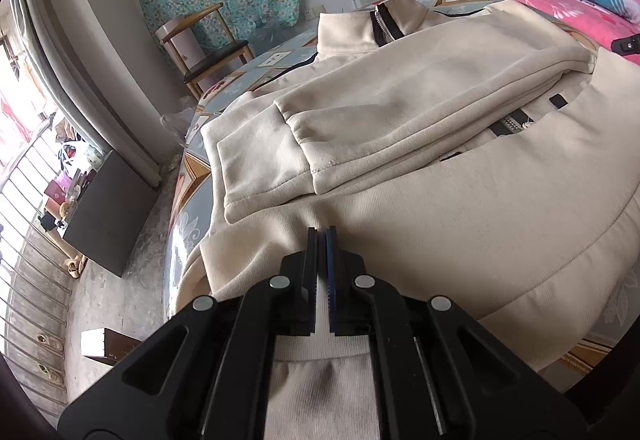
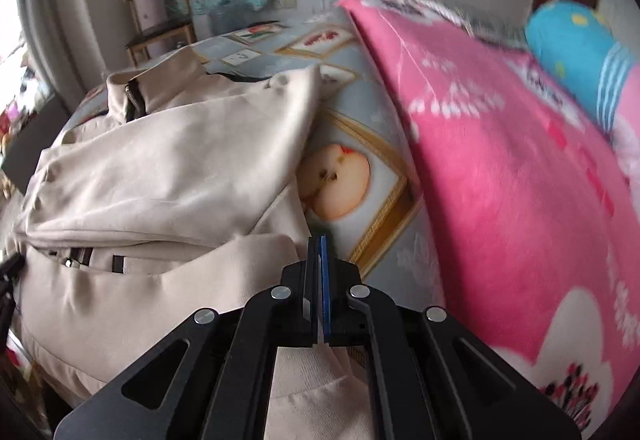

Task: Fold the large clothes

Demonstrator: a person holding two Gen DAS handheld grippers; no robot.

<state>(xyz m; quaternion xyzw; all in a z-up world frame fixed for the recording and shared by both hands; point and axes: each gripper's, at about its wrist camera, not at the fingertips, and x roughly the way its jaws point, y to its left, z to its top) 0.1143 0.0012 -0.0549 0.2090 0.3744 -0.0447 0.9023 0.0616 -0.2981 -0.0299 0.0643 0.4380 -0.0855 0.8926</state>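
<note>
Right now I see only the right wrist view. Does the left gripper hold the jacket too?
Observer: Yes. The left gripper has its jaws shut on the ribbed hem of the jacket.
Operator: Where do the sleeve ends lie?
Observer: The two cuffs lie side by side on the jacket front, just ahead of the left gripper, near the bed edge.

Bed (image 1: 276,58): cream jacket (image 1: 400,100), pink blanket (image 2: 500,160)
</note>
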